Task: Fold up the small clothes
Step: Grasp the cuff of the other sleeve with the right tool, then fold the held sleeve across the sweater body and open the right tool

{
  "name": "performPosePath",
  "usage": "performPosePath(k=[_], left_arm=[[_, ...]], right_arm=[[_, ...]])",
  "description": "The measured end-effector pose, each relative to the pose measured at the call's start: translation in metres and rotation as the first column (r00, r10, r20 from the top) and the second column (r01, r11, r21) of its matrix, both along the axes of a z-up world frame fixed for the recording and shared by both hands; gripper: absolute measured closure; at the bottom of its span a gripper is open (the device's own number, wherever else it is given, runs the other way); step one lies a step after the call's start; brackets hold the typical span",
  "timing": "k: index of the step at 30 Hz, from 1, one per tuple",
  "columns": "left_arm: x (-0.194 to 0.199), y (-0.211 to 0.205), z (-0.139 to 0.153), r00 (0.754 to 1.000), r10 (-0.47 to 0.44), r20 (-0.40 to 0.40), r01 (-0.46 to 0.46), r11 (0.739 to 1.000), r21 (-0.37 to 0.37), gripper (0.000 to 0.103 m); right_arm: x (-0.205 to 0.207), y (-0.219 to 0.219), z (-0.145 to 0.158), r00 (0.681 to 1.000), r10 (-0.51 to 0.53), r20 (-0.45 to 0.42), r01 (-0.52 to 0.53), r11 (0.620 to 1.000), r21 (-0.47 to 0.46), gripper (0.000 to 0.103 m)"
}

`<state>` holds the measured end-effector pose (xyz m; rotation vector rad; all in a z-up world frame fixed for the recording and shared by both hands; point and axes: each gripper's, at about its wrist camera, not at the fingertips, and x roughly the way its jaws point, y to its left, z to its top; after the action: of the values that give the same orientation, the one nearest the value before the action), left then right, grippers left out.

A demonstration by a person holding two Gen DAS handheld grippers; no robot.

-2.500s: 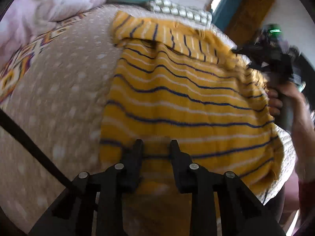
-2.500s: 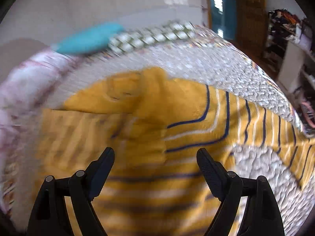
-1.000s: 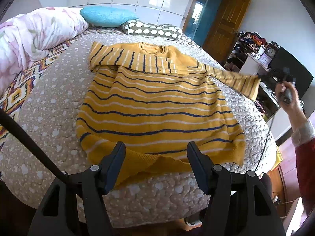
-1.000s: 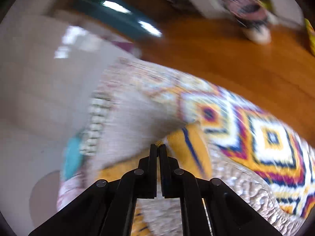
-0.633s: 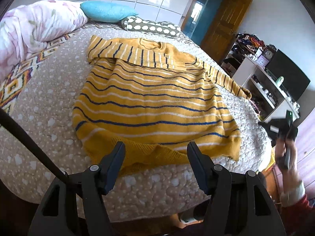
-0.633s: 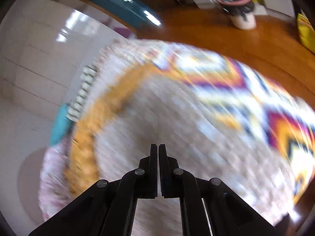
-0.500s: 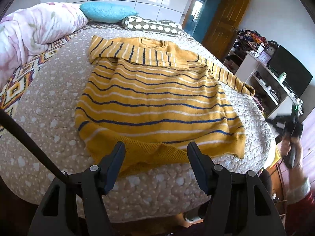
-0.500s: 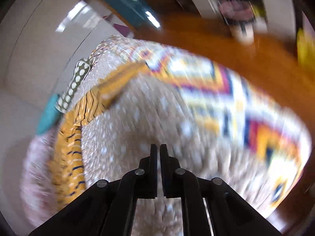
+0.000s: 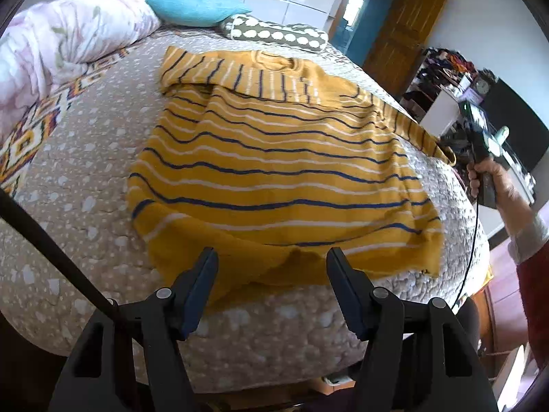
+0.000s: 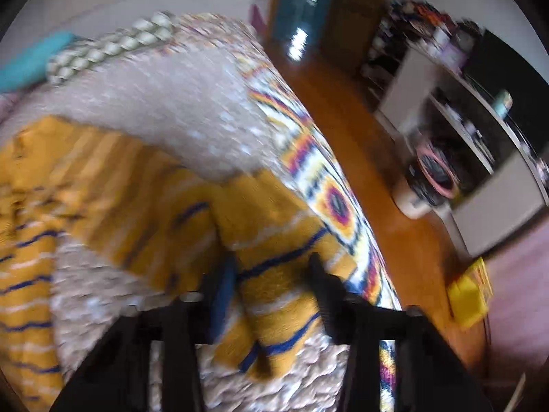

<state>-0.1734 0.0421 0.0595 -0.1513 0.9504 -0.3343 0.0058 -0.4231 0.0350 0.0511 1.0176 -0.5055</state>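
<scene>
Across the middle of the left wrist frame lies the yellow striped sweater (image 9: 274, 171), spread flat on the bed (image 9: 75, 178). Its hem sits at the lower edge nearest you; its collar points toward the upper centre. One sleeve is folded across the chest near the collar. The other sleeve (image 9: 411, 127) runs out toward the right edge of the frame.

Your left tongs (image 9: 271, 285) stand apart, empty, just below the hem and not touching it.

Right wrist view, motion-blurred: the sleeve cuff (image 10: 274, 274) lies between the fingers of your right tongs (image 10: 271, 281), which stand apart. Whether the fingers touch the cloth cannot be told. In the left wrist view your right hand (image 9: 487, 178) holds that tool at the right edge, next to the sleeve end.

Upper left of the left wrist frame: floral duvet (image 9: 68, 41), turquoise pillow (image 9: 195, 12), spotted bolster (image 9: 274, 36). Upper right: wooden door (image 9: 401, 41), dark TV (image 9: 514, 120).
</scene>
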Motion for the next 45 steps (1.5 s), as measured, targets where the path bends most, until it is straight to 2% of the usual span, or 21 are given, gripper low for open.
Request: performPosePath(k=[4, 6, 10, 12, 13, 14, 15, 17, 19, 20, 21, 22, 23, 24, 25, 26, 30, 32, 36, 40, 45], left_arm=[[0.005, 0.007, -0.006, 1.000, 0.020, -0.022, -0.021, 0.999, -0.028, 0.039], [0.005, 0.007, -0.007, 1.000, 0.019, -0.024, -0.019, 0.999, -0.026, 0.039], [0.005, 0.000, -0.007, 1.000, 0.013, -0.020, -0.013, 1.000, -0.015, 0.039], [0.004, -0.005, -0.006, 1.000, 0.007, -0.023, -0.008, 1.000, -0.013, 0.039], [0.003, -0.006, -0.006, 1.000, 0.005, -0.023, -0.005, 1.000, -0.011, 0.039], [0.003, -0.008, -0.005, 1.000, 0.000, -0.022, 0.000, 1.000, -0.006, 0.039], [0.002, -0.009, -0.004, 1.000, -0.002, -0.020, 0.002, 1.000, -0.002, 0.039], [0.001, -0.008, -0.001, 1.000, -0.006, -0.013, 0.006, 1.000, -0.005, 0.039], [0.000, -0.004, 0.003, 1.000, 0.000, -0.001, 0.000, 1.000, -0.018, 0.039], [-0.001, 0.001, 0.004, 1.000, 0.006, 0.005, -0.006, 1.000, -0.031, 0.038], [-0.001, 0.003, 0.005, 1.000, 0.009, 0.007, -0.009, 0.999, -0.043, 0.038], [0.000, 0.006, 0.005, 1.000, 0.013, 0.008, -0.013, 0.998, -0.056, 0.038], [0.000, 0.010, 0.006, 1.000, 0.018, 0.009, -0.017, 0.997, -0.076, 0.038], [0.000, 0.012, 0.006, 1.000, 0.019, 0.010, -0.018, 0.996, -0.087, 0.038], [0.000, 0.014, 0.007, 1.000, 0.019, 0.013, -0.018, 0.995, -0.100, 0.038], [-0.001, 0.017, 0.009, 1.000, 0.021, 0.018, -0.019, 0.994, -0.112, 0.038], [-0.008, 0.038, 0.017, 0.998, 0.040, 0.049, -0.032, 0.987, -0.155, 0.036], [-0.012, 0.055, 0.022, 0.995, 0.067, 0.071, -0.054, 0.983, -0.175, 0.034], [-0.019, 0.087, 0.029, 0.985, 0.129, 0.111, -0.107, 0.977, -0.185, 0.031], [-0.024, 0.115, 0.027, 0.976, 0.176, 0.130, -0.150, 0.971, -0.185, 0.030], [-0.028, 0.143, 0.018, 0.969, 0.217, 0.119, -0.192, 0.963, -0.192, 0.030]], right_arm=[[-0.032, -0.049, 0.001, 0.985, -0.141, 0.100, 0.117, 0.969, 0.219, 0.086], [-0.043, -0.061, -0.002, 0.974, -0.198, 0.107, 0.166, 0.953, 0.255, 0.088], [-0.047, -0.056, -0.002, 0.978, -0.178, 0.108, 0.149, 0.961, 0.232, 0.088], [-0.040, -0.048, 0.001, 0.983, -0.143, 0.118, 0.117, 0.972, 0.203, 0.079], [-0.036, -0.045, 0.003, 0.984, -0.135, 0.113, 0.113, 0.977, 0.181, 0.079], [-0.030, -0.045, -0.001, 0.987, -0.129, 0.093, 0.114, 0.982, 0.153, 0.080], [-0.026, -0.047, -0.004, 0.990, -0.127, 0.069, 0.117, 0.984, 0.131, 0.094], [-0.031, -0.056, -0.001, 0.984, -0.158, 0.079, 0.145, 0.979, 0.142, 0.094], [-0.059, -0.086, 0.015, 0.942, -0.285, 0.179, 0.236, 0.938, 0.254, 0.094], [-0.076, -0.102, 0.021, 0.904, -0.364, 0.223, 0.286, 0.904, 0.317, 0.094], [-0.102, -0.127, 0.025, 0.832, -0.486, 0.267, 0.342, 0.829, 0.443, 0.094], [-0.117, -0.139, 0.023, 0.785, -0.553, 0.278, 0.358, 0.772, 0.525, 0.094], [-0.132, -0.150, 0.019, 0.737, -0.614, 0.283, 0.348, 0.704, 0.620, 0.094], [-0.143, -0.157, 0.011, 0.696, -0.658, 0.287, 0.273, 0.612, 0.742, 0.094], [-0.146, -0.157, 0.010, 0.682, -0.674, 0.285, 0.236, 0.571, 0.786, 0.094], [-0.146, -0.152, 0.011, 0.675, -0.678, 0.292, 0.207, 0.553, 0.807, 0.094], [-0.107, -0.098, 0.047, 0.751, -0.539, 0.381, 0.072, 0.641, 0.764, 0.094], [-0.068, -0.046, 0.077, 0.801, -0.413, 0.433, -0.027, 0.699, 0.715, 0.094], [0.003, 0.072, 0.122, 0.859, -0.145, 0.491, -0.209, 0.776, 0.595, 0.094], [0.068, 0.203, 0.128, 0.878, 0.113, 0.465, -0.368, 0.781, 0.504, 0.094], [0.133, 0.346, 0.080, 0.886, 0.307, 0.348, -0.451, 0.747, 0.488, 0.094]])
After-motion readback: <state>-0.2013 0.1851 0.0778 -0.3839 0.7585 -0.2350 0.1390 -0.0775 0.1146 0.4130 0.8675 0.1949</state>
